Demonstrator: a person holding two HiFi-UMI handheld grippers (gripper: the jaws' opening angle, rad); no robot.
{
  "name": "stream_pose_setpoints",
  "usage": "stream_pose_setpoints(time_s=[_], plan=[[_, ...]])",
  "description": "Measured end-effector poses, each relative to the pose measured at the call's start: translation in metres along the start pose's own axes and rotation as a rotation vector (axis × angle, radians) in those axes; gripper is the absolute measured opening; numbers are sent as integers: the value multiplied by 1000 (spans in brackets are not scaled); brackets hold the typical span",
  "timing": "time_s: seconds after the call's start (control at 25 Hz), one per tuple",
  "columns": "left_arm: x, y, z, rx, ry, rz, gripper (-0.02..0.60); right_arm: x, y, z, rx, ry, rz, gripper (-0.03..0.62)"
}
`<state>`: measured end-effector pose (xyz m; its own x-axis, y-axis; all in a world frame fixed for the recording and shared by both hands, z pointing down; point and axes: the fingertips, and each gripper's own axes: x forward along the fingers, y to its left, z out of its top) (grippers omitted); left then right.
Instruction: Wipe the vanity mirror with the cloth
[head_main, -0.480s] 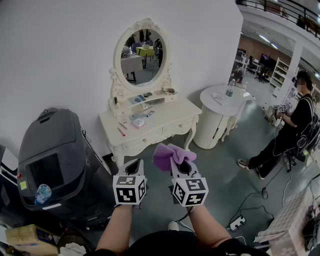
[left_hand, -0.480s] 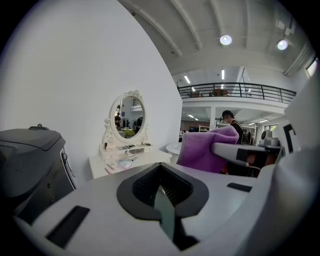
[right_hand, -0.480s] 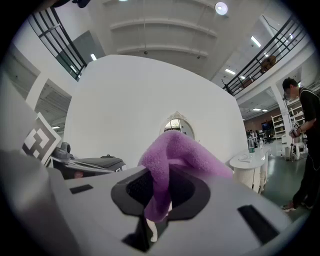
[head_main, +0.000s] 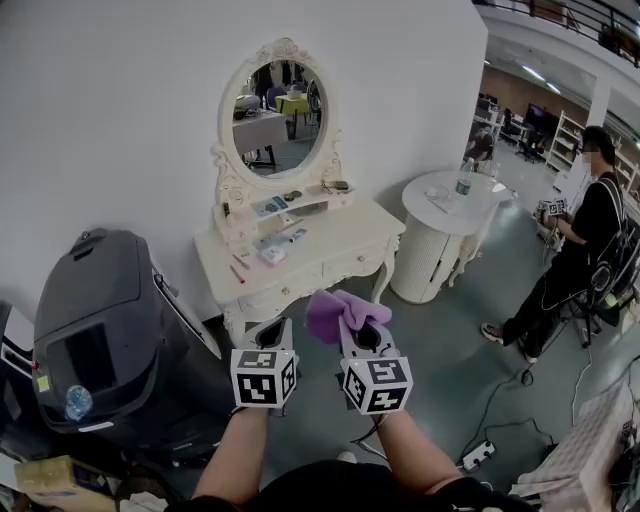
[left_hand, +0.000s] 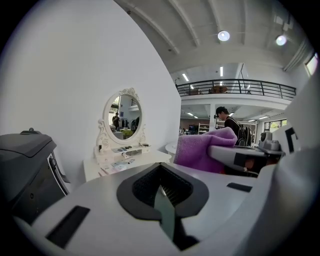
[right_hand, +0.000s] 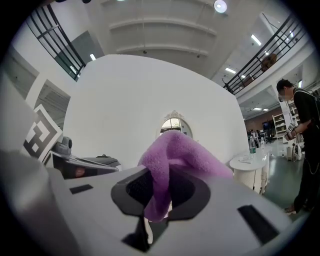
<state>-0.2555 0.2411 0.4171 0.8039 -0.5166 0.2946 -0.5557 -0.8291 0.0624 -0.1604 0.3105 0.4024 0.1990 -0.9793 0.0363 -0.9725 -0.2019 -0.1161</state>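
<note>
Right gripper (head_main: 352, 328) is clamping the purple cloth (head_main: 334, 311) in the head view, with the left gripper (head_main: 270, 336) riding just beside it. The vanity mirror (head_main: 268, 118) is standing ahead and slightly left of both, well apart, its oval upright.

In the left gripper view, the left gripper (left_hand: 162, 195) is holding its jaws together on nothing, and the mirror (left_hand: 123, 115) is lying forward-left.

In the right gripper view, the cloth (right_hand: 170, 155) is bulging from the closed jaws. The mirror (right_hand: 173, 124) is peeking above it, nearly dead ahead, so the right gripper looks better lined up.
</note>
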Motion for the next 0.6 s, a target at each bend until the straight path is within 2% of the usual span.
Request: stream_pose_setpoints(time_s=[0.6], plan=[[97,-45,8,-1,52,36,6,38,-95,-3,11,30,67,54]])
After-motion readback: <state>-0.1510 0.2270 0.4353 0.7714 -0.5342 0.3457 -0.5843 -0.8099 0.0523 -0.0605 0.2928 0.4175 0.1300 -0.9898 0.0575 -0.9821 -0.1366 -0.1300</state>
